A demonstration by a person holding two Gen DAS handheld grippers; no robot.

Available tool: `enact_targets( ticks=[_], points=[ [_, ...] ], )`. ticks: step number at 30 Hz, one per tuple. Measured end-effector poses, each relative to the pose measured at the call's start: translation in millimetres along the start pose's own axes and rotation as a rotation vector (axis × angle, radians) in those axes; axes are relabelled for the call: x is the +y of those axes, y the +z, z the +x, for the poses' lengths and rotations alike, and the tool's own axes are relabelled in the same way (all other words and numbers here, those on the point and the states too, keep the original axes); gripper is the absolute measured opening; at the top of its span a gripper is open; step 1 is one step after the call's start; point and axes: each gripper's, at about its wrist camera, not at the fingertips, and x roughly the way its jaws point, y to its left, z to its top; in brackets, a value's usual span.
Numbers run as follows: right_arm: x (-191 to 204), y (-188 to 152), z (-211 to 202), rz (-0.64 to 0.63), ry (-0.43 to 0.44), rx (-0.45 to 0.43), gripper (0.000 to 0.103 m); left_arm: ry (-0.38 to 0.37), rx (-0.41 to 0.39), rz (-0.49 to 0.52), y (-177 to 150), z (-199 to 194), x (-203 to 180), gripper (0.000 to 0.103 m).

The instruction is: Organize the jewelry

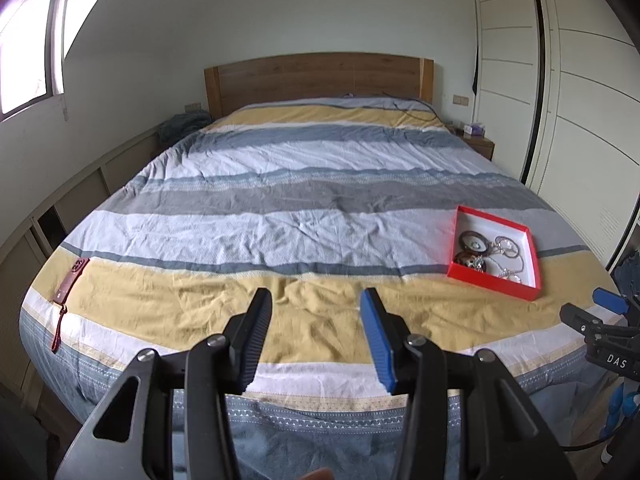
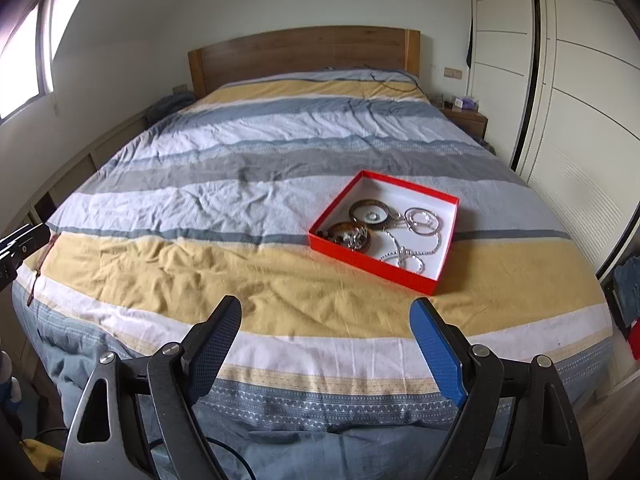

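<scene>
A: Bed (image 2: 280, 280), striped cover in yellow, white, grey and blue, wooden headboard (image 2: 304, 54) at the far wall. Where is the jewelry?

B: In a red box (image 2: 400, 270) with a white inside, lying flat on the cover, right of the middle, across the white and yellow stripes. No lid on it.

A: Contents?

B: Two dark brown bangles (image 2: 370, 213) toward its left side, thin silver rings (image 2: 422, 221) at the right, a silver chain (image 2: 404, 254) looped toward the near edge. All tangled close; which pieces touch, hard to tell.

A: Left gripper (image 1: 316, 336)?

B: Over the near yellow stripe, fingers spread, nothing between them. One pad black, one blue.

A: Right gripper (image 2: 326, 344)?

B: Over the near edge of the bed, fingers spread wide, nothing held. The box lies beyond it, slightly right, well apart from the fingertips.

A: Anything else on the cover?

B: From the left wrist view, a dark red phone (image 1: 69, 282) with a strap near the left edge, far from the box. Nightstand (image 2: 466, 118) at the right of the headboard, white wardrobe doors (image 2: 580, 100) along the right wall.
</scene>
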Motion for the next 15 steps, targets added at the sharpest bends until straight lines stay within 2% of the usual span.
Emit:
enact_targets(
  ticks=[3,5,15],
  points=[
    [1.0,-3.5,11.5,-0.01,0.0,0.039,0.085,-0.003,0.047,0.007,-5.5,15.4,-5.0,0.045],
    [1.4,-5.1,17.7,-0.018,-0.002,0.057,0.085,-0.009,0.07,0.014,-9.3,24.5,-9.1,0.053],
    [-10.6,-7.3,45.1,-0.007,-0.026,0.116,0.085,-0.049,0.166,0.043,-19.5,65.6,-28.4,0.053]
  ],
)
